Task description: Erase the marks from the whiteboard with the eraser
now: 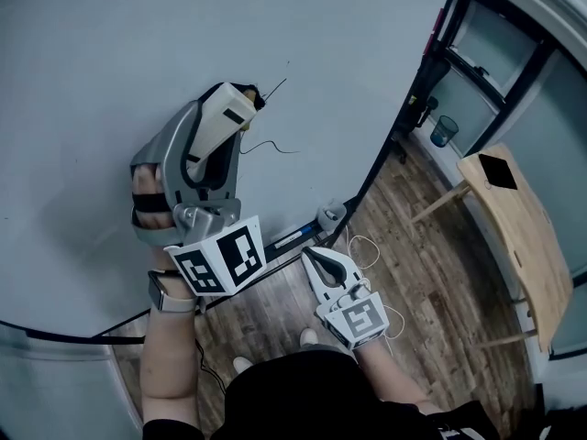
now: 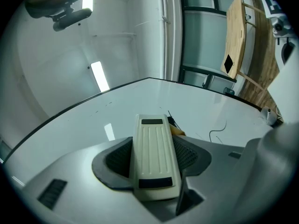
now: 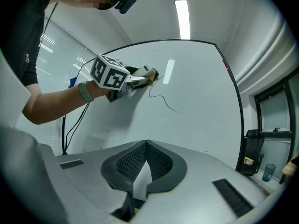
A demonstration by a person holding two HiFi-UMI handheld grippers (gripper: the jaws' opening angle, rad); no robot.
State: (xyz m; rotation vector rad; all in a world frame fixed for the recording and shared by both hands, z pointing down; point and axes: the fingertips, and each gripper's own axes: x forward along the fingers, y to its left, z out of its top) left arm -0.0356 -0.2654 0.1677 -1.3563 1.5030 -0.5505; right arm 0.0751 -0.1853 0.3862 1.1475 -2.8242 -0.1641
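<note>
The eraser's (image 2: 153, 143) wiping face is hidden behind its cream, ribbed back, so I cannot tell whether it touches the whiteboard (image 1: 138, 44). The left gripper (image 2: 154, 160) clamps the eraser between its 2 jaws, front end at the board, beside 1 thin black curling line (image 1: 271, 145). The right gripper (image 3: 145, 146) hangs low, away from the board, its 2 jaws closed tip to tip on nothing.

The whiteboard (image 1: 110, 62) is showing pale grey-white inside a black frame, with thin black marks (image 1: 271, 148) running across it. The eraser (image 2: 155, 155) is showing ribbed cream with two black patches. The left gripper (image 1: 240, 99) and right gripper (image 1: 314, 257) are showing grey, carrying black-and-white square-patterned cubes. The floor (image 1: 431, 273) is showing brown wood grain.
</note>
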